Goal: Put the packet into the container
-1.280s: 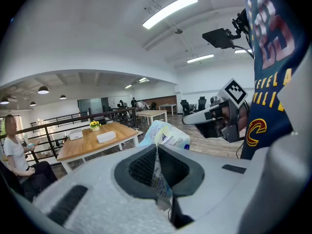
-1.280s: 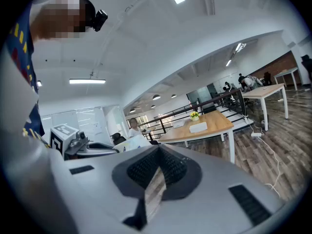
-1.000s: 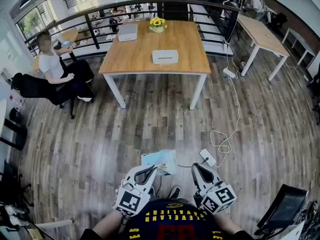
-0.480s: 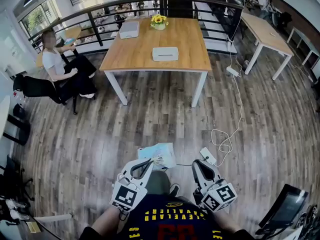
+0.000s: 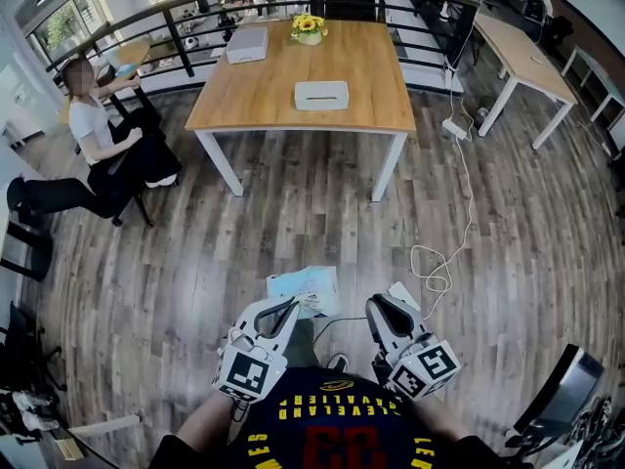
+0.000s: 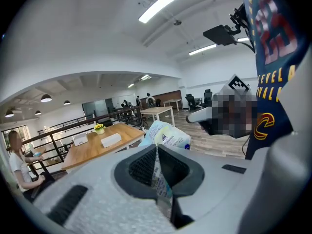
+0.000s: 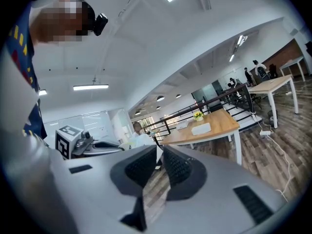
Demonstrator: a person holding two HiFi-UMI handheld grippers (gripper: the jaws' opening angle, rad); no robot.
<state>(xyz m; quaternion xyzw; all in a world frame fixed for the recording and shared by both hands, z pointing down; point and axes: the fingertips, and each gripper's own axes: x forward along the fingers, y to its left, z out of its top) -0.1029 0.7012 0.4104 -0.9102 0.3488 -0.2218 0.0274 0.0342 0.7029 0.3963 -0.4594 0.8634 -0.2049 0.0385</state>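
Observation:
My left gripper (image 5: pixel 297 307) is shut on the edge of a pale blue and white packet (image 5: pixel 306 288), held low in front of the person's body over the wood floor. In the left gripper view the packet (image 6: pixel 168 135) sticks up between the closed jaws of the left gripper (image 6: pixel 157 149). Beside it, my right gripper (image 5: pixel 379 308) is shut with nothing in it; its jaws meet in the right gripper view (image 7: pixel 159 153). A white rectangular container (image 5: pixel 321 95) lies on the wooden table (image 5: pixel 254 106) far ahead, and shows small in both gripper views (image 6: pixel 110 139) (image 7: pixel 201 128).
A second white box (image 5: pixel 246 43) and a pot of yellow flowers (image 5: pixel 307 25) sit at the table's far end. A person (image 5: pixel 98 135) sits on a chair to the left. A white cable and power strip (image 5: pixel 431 262) lie on the floor to the right. A black railing (image 5: pixel 195 8) runs behind the table.
The view has swung slightly and the table sits a little nearer. Both grippers keep their hold and pose, the packet still in the left one. The seated person has stretched a leg out.

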